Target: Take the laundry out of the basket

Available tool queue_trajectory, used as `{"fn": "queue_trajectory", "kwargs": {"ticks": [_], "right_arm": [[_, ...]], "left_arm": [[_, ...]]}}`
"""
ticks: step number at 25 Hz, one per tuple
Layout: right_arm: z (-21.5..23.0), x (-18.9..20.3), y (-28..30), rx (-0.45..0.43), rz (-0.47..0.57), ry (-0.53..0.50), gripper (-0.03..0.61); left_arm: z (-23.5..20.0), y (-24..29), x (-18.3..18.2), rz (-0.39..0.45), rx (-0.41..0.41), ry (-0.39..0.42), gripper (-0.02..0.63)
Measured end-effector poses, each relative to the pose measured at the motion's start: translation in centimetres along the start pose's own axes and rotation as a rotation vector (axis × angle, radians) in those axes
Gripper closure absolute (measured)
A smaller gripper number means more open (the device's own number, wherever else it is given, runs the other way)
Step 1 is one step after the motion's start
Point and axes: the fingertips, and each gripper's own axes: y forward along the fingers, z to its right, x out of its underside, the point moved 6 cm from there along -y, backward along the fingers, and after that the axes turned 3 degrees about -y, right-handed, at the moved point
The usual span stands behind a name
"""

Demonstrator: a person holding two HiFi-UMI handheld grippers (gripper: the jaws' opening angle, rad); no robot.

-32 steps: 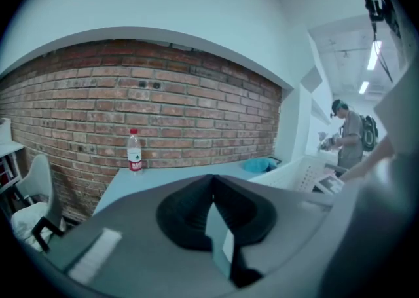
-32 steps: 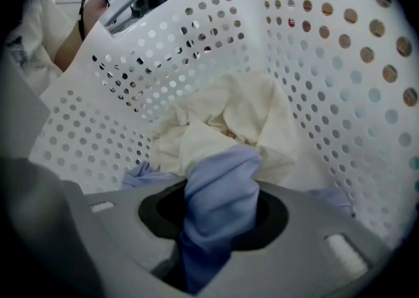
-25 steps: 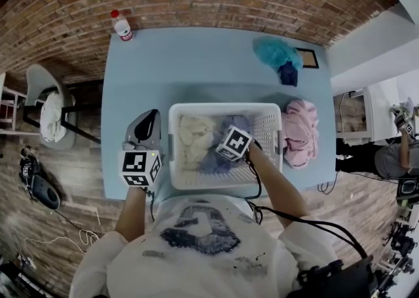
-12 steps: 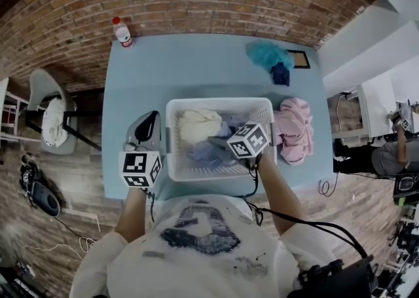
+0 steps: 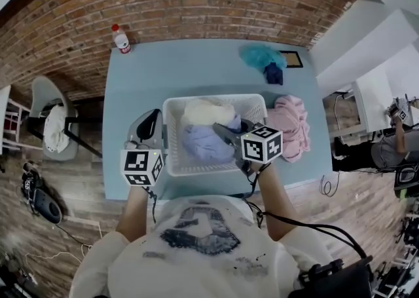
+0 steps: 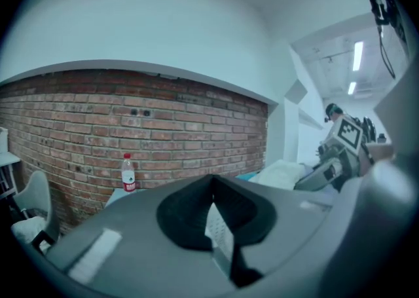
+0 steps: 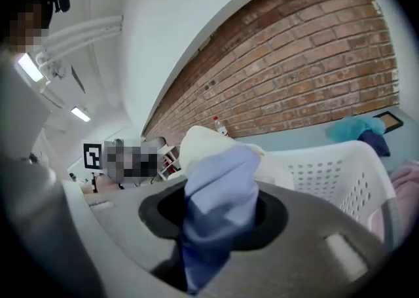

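- Lifting is the step in hand, as I judge it: the right tongs [image 7: 219, 224] are clamped on a bunch of the blue garment [image 5: 204, 143], whose lower part lies in the basket [image 5: 196, 167]
- Keeping that pinch firm matters, since only a fold is held and the hanging cloth could slip out under its own weight
- Raising it straight up until the hem clears the rim would spare the cream garment [image 5: 204, 110], which touches the blue one and might be dragged along
- Holding the left tongs [image 6: 211, 185], which are together with nothing in them, just beside the basket's left wall lets them steady it should it tip or slide on the bench [image 5: 163, 74]
- Setting the piece down to the right, near the pink pile [image 5: 292, 126], looks the shortest way; the teal cloth [image 5: 258, 56] and bottle [image 5: 121, 39] lie farther back, well clear
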Motion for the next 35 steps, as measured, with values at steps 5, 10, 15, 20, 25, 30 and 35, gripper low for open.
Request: {"fn": "queue_trajectory", "kwargs": {"ticks": [5, 10, 15, 20, 25, 30, 35], "right_arm": [[-1.1, -2.8, -3.3, 0.073, 0.130, -0.010, 0.434], [-2.4, -5.5, -5.9, 0.132, 0.230, -0.069, 0.434], [-3.7, -7.3, -7.5, 0.172, 0.298, -0.118, 0.434], [-4.9, -8.8, -9.0, 0.203, 0.344, -0.159, 0.434], [-5.6, -10.4, -9.8, 0.227, 0.374, -0.193, 0.434], [-6.0, -10.7, -10.1, 0.242, 0.386, -0.221, 0.434], [-6.0, -10.8, -10.1, 0.245, 0.382, -0.224, 0.434]], "left_arm": [[1.5, 0.2, -2.0, 0.041, 0.024, 0.021, 0.623], [2.7, 0.3, -4.4, 0.082, 0.042, 0.046, 0.623], [3.3, 0.0, -6.8, 0.117, 0.045, 0.065, 0.621], [4.2, -0.4, -8.7, 0.141, 0.052, 0.088, 0.623], [4.4, -0.7, -10.0, 0.153, 0.051, 0.100, 0.623], [4.3, -0.9, -10.5, 0.161, 0.041, 0.100, 0.623], [4.4, -0.8, -10.6, 0.154, 0.037, 0.101, 0.623]]}}
